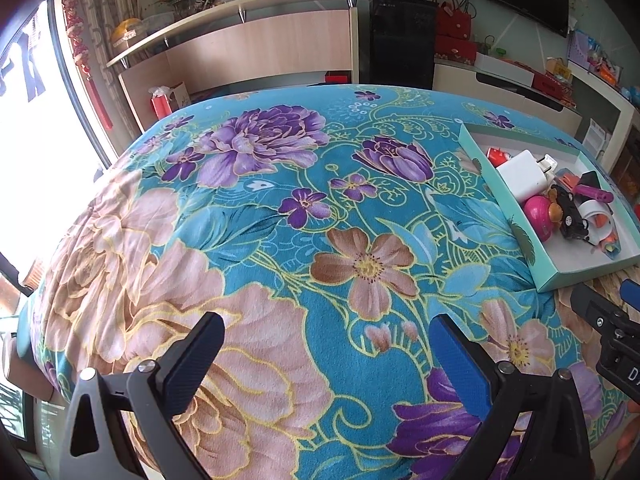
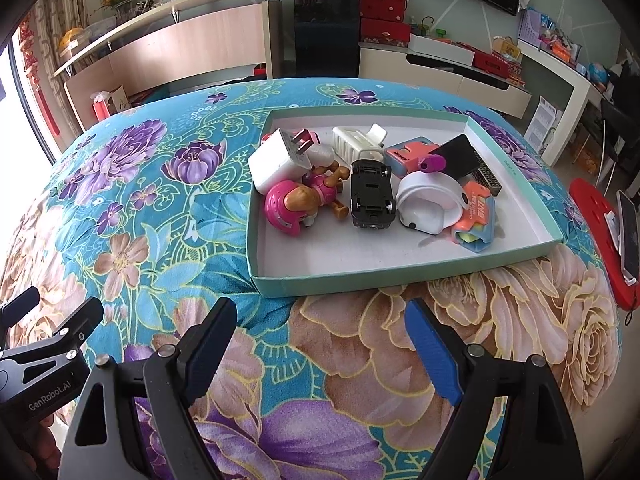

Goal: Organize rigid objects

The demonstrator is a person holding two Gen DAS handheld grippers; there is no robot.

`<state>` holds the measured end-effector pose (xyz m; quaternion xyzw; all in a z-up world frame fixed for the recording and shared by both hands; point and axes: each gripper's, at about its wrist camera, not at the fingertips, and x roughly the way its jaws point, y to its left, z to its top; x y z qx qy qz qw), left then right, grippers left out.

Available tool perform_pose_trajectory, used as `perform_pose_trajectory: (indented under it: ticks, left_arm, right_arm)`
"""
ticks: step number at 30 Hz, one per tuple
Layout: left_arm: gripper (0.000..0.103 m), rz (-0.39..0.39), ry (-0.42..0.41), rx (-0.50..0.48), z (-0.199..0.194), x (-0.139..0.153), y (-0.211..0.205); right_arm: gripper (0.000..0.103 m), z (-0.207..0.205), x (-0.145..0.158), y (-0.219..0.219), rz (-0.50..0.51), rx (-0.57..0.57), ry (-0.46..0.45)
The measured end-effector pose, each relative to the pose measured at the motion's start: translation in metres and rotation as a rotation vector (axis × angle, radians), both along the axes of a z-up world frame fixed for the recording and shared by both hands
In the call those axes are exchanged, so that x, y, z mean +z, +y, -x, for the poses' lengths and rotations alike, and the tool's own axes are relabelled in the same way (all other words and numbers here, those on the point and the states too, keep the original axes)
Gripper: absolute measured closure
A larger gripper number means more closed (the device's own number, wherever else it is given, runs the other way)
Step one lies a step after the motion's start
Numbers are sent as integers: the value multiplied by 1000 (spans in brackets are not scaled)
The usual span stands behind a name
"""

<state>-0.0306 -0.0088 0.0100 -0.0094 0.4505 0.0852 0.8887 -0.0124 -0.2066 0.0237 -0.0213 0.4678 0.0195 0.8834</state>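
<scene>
A shallow teal box (image 2: 332,280) (image 1: 500,184) with a white floor rests on the flowered blanket (image 2: 160,208) (image 1: 280,220). Inside lie a white plug charger (image 2: 276,160) (image 1: 520,172), a pink toy figure (image 2: 296,200) (image 1: 538,210), an upturned black toy car (image 2: 372,194) (image 1: 572,216), a white ribbed piece (image 2: 352,142), a white rounded case (image 2: 428,200) and orange and blue toys (image 2: 476,216). My right gripper (image 2: 324,328) hangs open and empty just in front of the box's near wall. Further left, over bare blanket, my left gripper (image 1: 330,342) is open and empty.
A long wooden shelf unit (image 1: 248,44) and a black cabinet (image 1: 400,40) stand beyond the blanket's far edge. A red stool (image 2: 600,240) with a phone on it sits at the right. A window (image 1: 32,140) is at the left.
</scene>
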Motion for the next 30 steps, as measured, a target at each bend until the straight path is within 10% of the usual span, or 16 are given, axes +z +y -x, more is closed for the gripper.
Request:
perform_pose_trajectory:
  ticks: [30]
  left_arm:
    - [0,-23,-5,-9,0,1,-3]
  right_arm:
    - [17,-2,-3,0,-2,-3,15]
